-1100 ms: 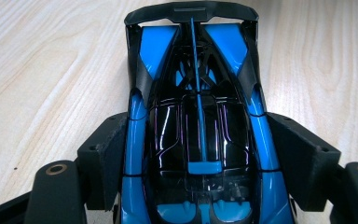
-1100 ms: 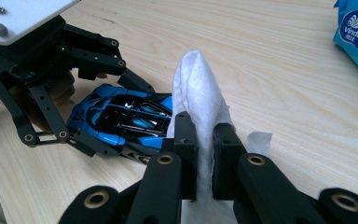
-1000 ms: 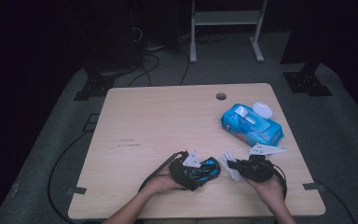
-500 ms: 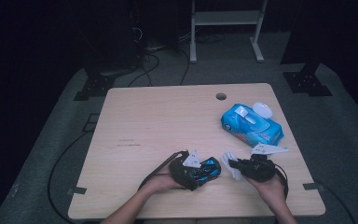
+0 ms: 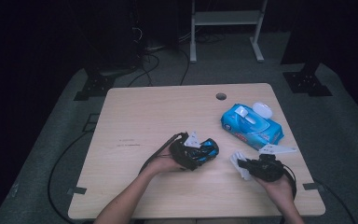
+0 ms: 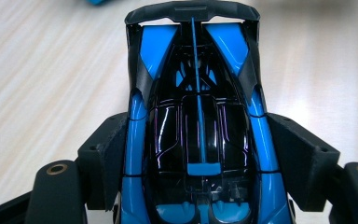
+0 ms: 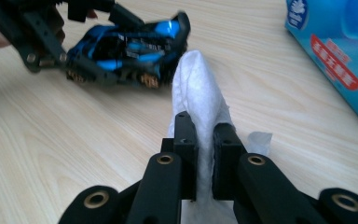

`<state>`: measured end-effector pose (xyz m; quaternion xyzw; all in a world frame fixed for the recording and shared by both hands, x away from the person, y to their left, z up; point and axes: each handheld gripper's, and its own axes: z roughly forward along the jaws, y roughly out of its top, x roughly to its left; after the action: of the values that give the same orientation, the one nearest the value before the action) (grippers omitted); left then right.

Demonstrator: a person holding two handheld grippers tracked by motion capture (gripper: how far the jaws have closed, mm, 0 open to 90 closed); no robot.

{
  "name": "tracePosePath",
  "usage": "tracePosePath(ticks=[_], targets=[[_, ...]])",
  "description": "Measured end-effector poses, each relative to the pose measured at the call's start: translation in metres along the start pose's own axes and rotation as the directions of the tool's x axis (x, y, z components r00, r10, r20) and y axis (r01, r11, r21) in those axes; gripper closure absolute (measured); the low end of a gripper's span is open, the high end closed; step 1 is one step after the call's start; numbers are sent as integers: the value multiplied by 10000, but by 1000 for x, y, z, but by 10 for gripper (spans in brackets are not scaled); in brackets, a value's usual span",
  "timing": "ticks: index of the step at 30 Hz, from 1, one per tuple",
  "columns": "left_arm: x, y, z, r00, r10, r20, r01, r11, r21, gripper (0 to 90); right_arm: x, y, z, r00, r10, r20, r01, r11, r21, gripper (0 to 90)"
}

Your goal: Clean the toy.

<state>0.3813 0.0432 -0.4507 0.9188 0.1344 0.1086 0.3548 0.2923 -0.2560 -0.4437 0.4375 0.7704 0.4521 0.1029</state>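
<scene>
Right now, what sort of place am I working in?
Probably a dark lab or recording studio: a lone wooden table on grey floor matting, cables trailing over it, and black equipment stands around.

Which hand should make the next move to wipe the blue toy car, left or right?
Right. The right tongs are already shut on the white wipe, whose tip sits just short of the toy car. The left tongs grip the car's sides, so that hand should only steady it.
</scene>
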Motion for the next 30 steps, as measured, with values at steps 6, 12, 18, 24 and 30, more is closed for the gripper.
tracePosePath(ticks=[6, 12, 18, 24, 30], targets=[[15, -9, 7, 9992, -274, -284, 284, 9990, 342, 258, -17, -9, -1, 9985, -19, 549, -1, 9994, 357, 819], [20, -16, 14, 9976, -628, -288, 636, 9975, 296, 258, -30, -15, 1, 9973, 16, 736, -59, 9983, 585, 748], [22, -18, 14, 9964, -841, -103, 843, 9961, 259, 256, -34, -17, 1, 9968, -149, 791, 124, 9994, 313, 583], [24, -15, 4, 9952, -923, -330, 911, 9952, -358, 193, -34, -14, -5, 9967, -207, 783, 232, 9992, -317, 496], [24, -14, -6, 9947, -965, -357, 945, 9940, -545, 167, -32, -12, -11, 9961, -333, 822, 380, 9977, -560, 478]])
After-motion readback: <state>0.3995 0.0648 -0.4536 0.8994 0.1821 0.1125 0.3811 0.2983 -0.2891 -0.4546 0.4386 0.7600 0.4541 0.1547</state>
